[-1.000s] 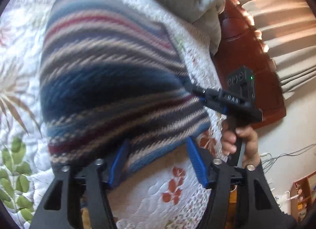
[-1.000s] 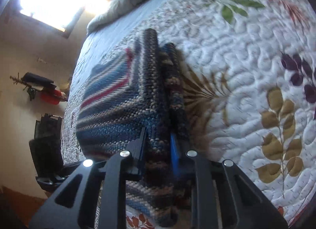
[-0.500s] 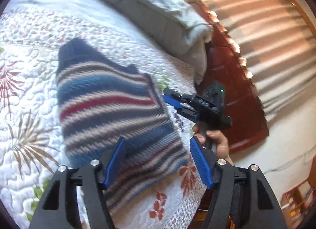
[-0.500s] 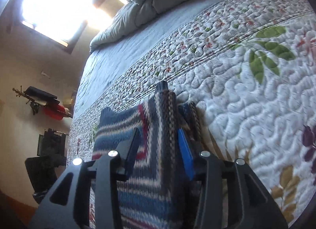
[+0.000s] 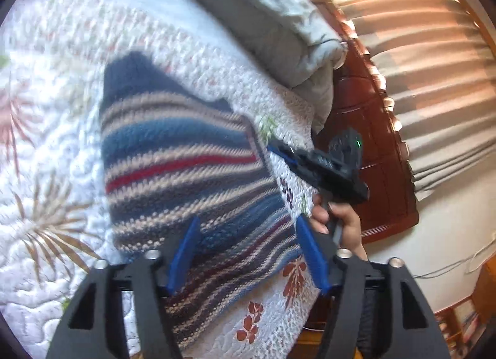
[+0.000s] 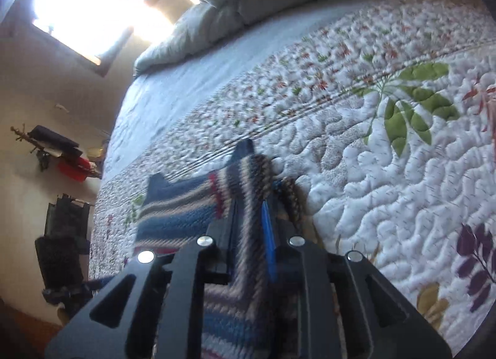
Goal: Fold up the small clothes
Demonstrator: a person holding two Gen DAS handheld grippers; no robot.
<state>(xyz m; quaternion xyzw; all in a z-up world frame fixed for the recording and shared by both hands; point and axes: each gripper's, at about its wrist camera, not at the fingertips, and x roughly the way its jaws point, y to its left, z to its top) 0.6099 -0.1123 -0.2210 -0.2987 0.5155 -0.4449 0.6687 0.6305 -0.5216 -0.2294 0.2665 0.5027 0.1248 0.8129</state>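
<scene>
Our right gripper point(image 6: 248, 219) clamps the striped blue-and-beige knitted garment point(image 5: 186, 179) at its right edge; our left gripper point(image 5: 245, 253), jaws apart, hovers above its near end.

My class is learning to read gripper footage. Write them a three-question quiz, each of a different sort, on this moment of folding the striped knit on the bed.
1. True or false: the left gripper is clamped on the striped knit.
2. What does the right gripper hold? A) grey duvet B) striped knit C) nothing
3. Fill in: the knit lies on a floral ____.

Key:
1. False; its jaws stand open above the knit.
2. B; the jaws are pinched on a fold of it.
3. Quilt.
</scene>
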